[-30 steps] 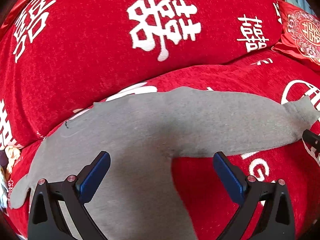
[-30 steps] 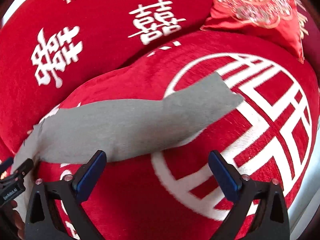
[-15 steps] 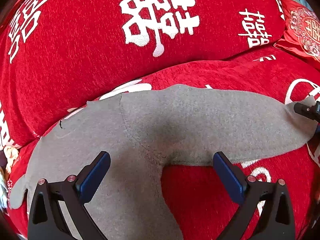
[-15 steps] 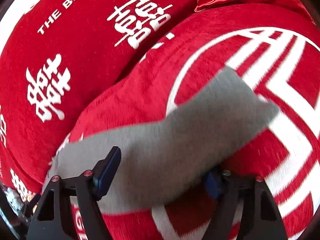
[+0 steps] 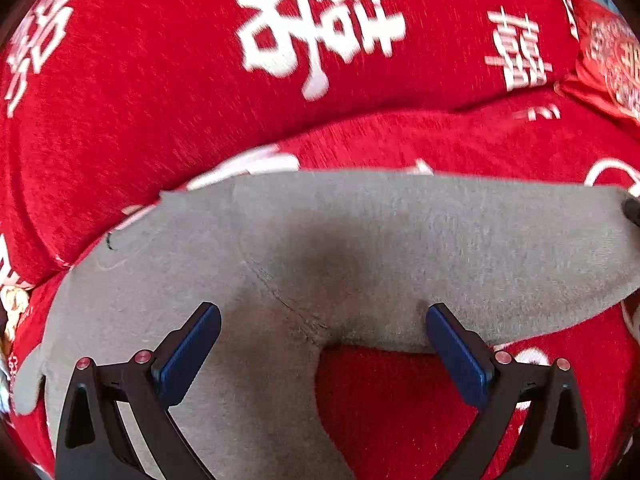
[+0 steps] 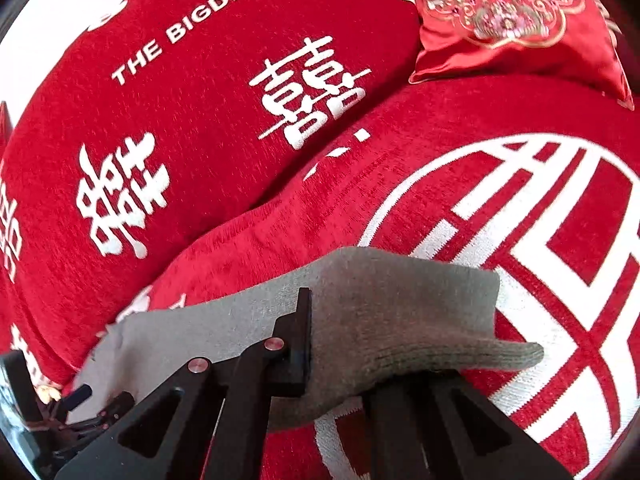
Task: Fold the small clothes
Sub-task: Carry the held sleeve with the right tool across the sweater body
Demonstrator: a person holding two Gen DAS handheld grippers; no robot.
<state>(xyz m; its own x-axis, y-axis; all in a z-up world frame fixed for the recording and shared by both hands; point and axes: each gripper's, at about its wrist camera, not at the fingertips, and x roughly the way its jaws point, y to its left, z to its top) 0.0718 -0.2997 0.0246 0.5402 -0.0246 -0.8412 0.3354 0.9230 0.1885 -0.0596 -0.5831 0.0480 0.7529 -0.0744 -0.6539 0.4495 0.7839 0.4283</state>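
A small pair of grey knit trousers [image 5: 400, 240] lies spread on the red sofa seat, one leg stretching right and the other running down toward the camera. My left gripper [image 5: 323, 312] hovers open over the crotch, its blue pads [image 5: 192, 352] apart with cloth below them. In the right wrist view my right gripper [image 6: 344, 360] is shut on the end of the right trouser leg [image 6: 400, 300]. The cuff drapes over the lower finger and hides it. The right gripper's tip [image 5: 632, 210] shows at the left view's right edge.
The red sofa back [image 6: 200, 120] with white characters rises behind the seat. A red satin embroidered pillow [image 6: 520, 20] leans at the back right. The seat cushion carries a large white round emblem [image 6: 540, 220]. The left gripper's body [image 6: 60, 412] shows at the lower left.
My right gripper has moved in over the leg's end, closed on it and raised the cuff. The left gripper has crept forward over the trousers, still open.
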